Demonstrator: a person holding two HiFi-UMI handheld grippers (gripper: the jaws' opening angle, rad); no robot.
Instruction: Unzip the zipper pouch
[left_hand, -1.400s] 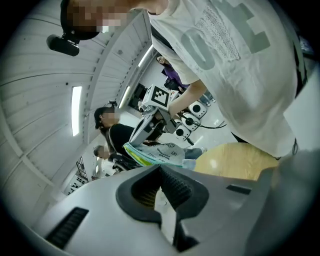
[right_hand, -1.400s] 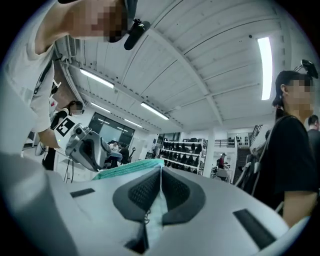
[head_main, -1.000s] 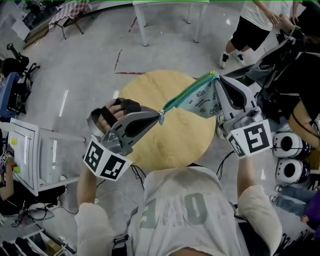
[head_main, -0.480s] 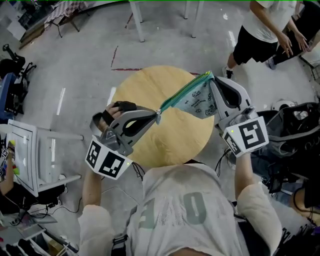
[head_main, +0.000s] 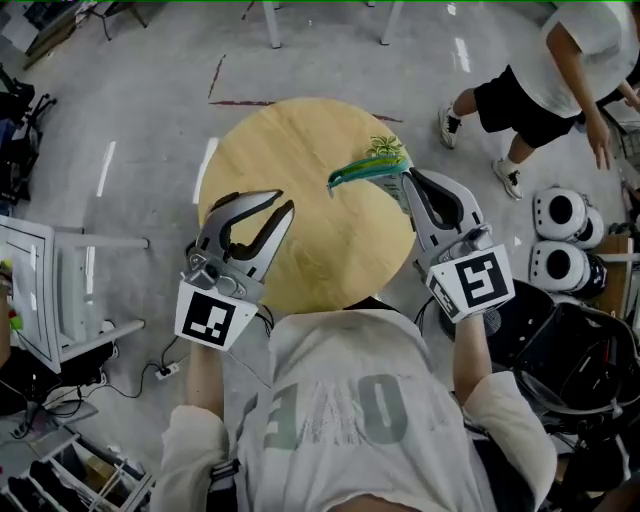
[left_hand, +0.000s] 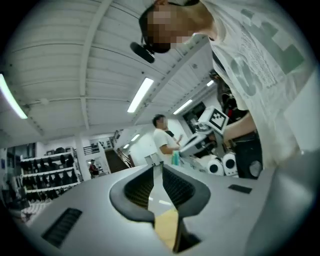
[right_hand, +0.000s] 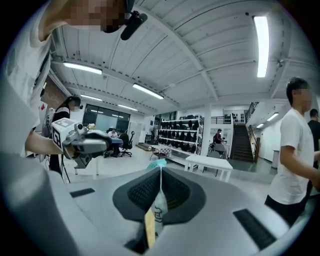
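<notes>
In the head view, the pale printed pouch (head_main: 383, 152) with its teal zipper (head_main: 352, 174) hangs over the round wooden table (head_main: 300, 250). My right gripper (head_main: 404, 177) is shut on the pouch's right end. The right gripper view shows the pouch fabric (right_hand: 159, 210) pinched between the pads, its teal end (right_hand: 159, 163) poking past the tips. My left gripper (head_main: 284, 203) sits to the pouch's left, apart from it, open with nothing between its fingers. In the left gripper view a narrow gap between the pads (left_hand: 142, 187) shows the tabletop. I cannot tell how far the zipper is undone.
A person in a white shirt and black shorts (head_main: 560, 70) walks past the table's far right. White round devices (head_main: 560, 215) lie on the floor at the right. A white frame (head_main: 40, 290) stands at the left, with cables (head_main: 165, 370) on the floor nearby.
The left gripper has let go of the zipper pull, opened and drawn back to the left. The pouch, stretched between both grippers before, now hangs slack from the right one.
</notes>
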